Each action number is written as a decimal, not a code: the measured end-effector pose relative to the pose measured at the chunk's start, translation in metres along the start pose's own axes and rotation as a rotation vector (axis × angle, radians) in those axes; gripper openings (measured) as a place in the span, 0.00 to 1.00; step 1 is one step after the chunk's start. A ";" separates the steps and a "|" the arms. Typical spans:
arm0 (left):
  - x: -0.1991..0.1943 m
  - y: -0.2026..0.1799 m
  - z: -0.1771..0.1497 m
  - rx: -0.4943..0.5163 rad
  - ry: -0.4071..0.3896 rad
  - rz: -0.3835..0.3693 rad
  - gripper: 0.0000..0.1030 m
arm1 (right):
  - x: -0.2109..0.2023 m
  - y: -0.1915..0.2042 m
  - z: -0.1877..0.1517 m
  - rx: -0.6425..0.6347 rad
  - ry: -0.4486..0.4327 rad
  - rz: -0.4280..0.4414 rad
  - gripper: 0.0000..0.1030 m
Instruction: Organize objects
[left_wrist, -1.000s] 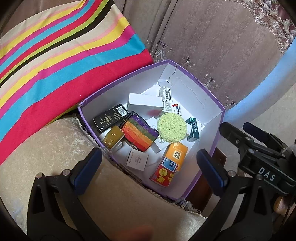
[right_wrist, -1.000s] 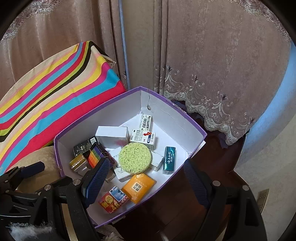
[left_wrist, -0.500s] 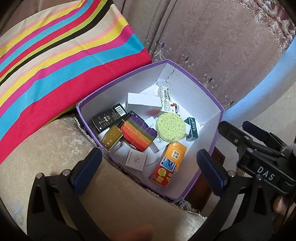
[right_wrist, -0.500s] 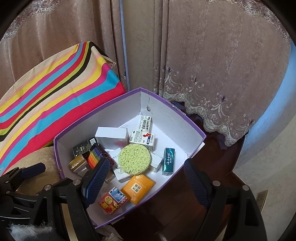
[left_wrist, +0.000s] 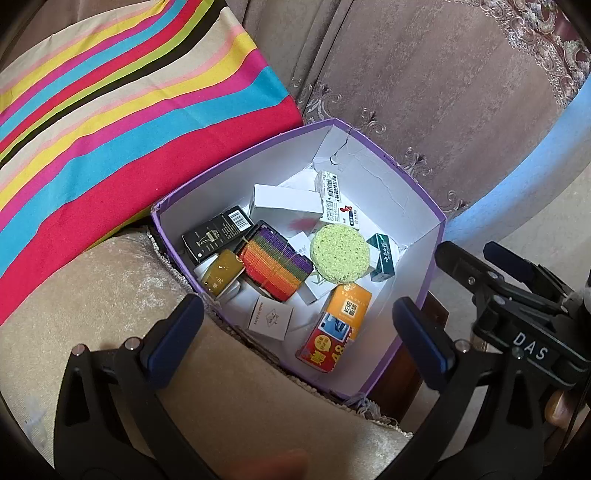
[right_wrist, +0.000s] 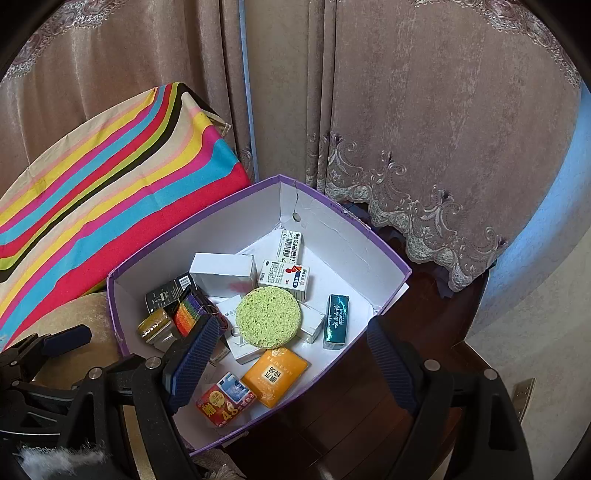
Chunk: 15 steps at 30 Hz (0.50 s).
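A purple box with white inner walls (left_wrist: 406, 177) (right_wrist: 332, 236) holds several small items. Among them are a round green sponge (left_wrist: 340, 253) (right_wrist: 269, 317), a rainbow-striped pack (left_wrist: 275, 264) (right_wrist: 188, 314), an orange box (left_wrist: 349, 306) (right_wrist: 275, 376), a red box (left_wrist: 325, 350) (right_wrist: 225, 404), a teal box (left_wrist: 382, 254) (right_wrist: 337, 321), a black box (left_wrist: 214, 236) and a gold tin (left_wrist: 221, 273). My left gripper (left_wrist: 297, 339) hovers open over the box's near edge. My right gripper (right_wrist: 291, 358) is open above the near corner, holding nothing.
A striped cushion (left_wrist: 110, 129) (right_wrist: 92, 177) leans left of the box. A beige upholstered arm (left_wrist: 92, 295) lies under the left gripper. The box rests on a dark wooden table (right_wrist: 406, 387). Brown curtains (right_wrist: 424, 129) hang behind.
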<state>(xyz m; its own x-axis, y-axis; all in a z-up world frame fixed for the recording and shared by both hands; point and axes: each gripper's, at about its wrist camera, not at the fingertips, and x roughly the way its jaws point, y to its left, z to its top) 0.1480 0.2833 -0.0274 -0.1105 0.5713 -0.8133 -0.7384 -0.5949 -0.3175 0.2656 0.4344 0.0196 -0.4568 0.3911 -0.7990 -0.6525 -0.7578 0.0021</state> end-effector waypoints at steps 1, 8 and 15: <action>0.000 0.000 0.000 0.000 0.000 0.000 1.00 | 0.000 0.000 0.000 0.000 0.001 0.001 0.82; 0.001 0.000 0.000 -0.003 -0.001 -0.002 1.00 | 0.002 0.001 0.000 -0.002 0.006 0.001 0.82; 0.000 -0.001 0.001 -0.007 -0.020 -0.002 1.00 | 0.004 0.000 0.001 -0.003 0.009 -0.001 0.82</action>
<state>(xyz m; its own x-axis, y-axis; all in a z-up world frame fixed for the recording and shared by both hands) 0.1485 0.2848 -0.0270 -0.1226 0.5834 -0.8029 -0.7338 -0.5980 -0.3225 0.2631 0.4364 0.0166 -0.4504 0.3875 -0.8044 -0.6512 -0.7589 -0.0010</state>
